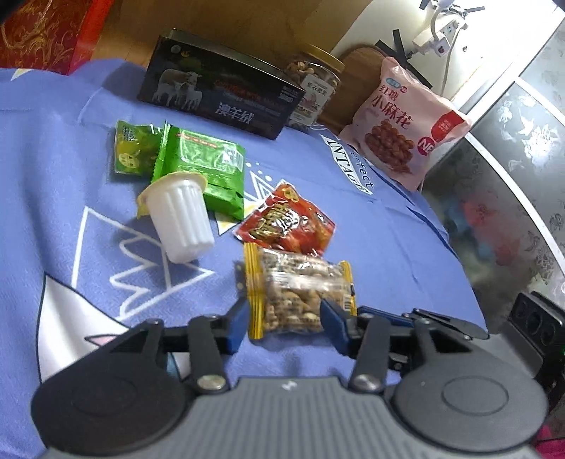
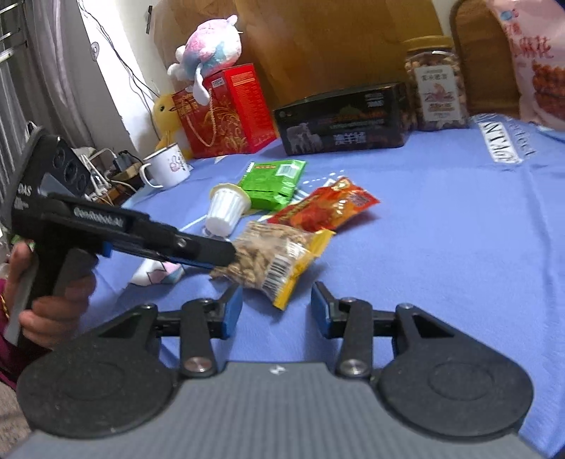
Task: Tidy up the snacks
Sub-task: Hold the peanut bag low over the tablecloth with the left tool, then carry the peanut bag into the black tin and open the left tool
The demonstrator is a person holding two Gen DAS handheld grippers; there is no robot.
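Left wrist view: one peanut packet (image 1: pixel 300 293), clear with yellow ends, sits between the left gripper (image 1: pixel 286 317) fingers; the jaws are closed on its near part.
Landmark: the peanut packet, lying on the blue cloth (image 1: pixel 53 176).
Green packets: two, up and left of the peanut packet; a small one (image 1: pixel 132 148) and a larger one (image 1: pixel 204 166), overlapping.
White cup: one ribbed cup (image 1: pixel 178 215) on its side, left of and beyond the peanut packet, its rim against the larger green packet.
Red packet: one (image 1: pixel 287 222), just beyond the peanut packet and touching it.
Dark box: one (image 1: pixel 219 88) with sheep printed on it, far beyond the peanut packet.
Nut jar: one (image 1: pixel 314 88), gold-lidded, right of the dark box.
Pink bag: one (image 1: pixel 406 120), beyond and right of the peanut packet, standing upright.
Red gift box: one (image 1: pixel 46 31), far up and left.
Right wrist view: the left gripper (image 2: pixel 226 257) reaches in from the left, gripping the peanut packet (image 2: pixel 275 261), whose near end looks lifted off the cloth.
Right gripper: one (image 2: pixel 277 307), jaws standing wide and holding nothing, just short of the peanut packet's yellow end.
Mug: one (image 2: pixel 166 166), white, far left beyond the cloth edge.
Plush toys: two, one pastel (image 2: pixel 212 42) atop the red gift box (image 2: pixel 226 113), one yellow (image 2: pixel 167 113) beside it.
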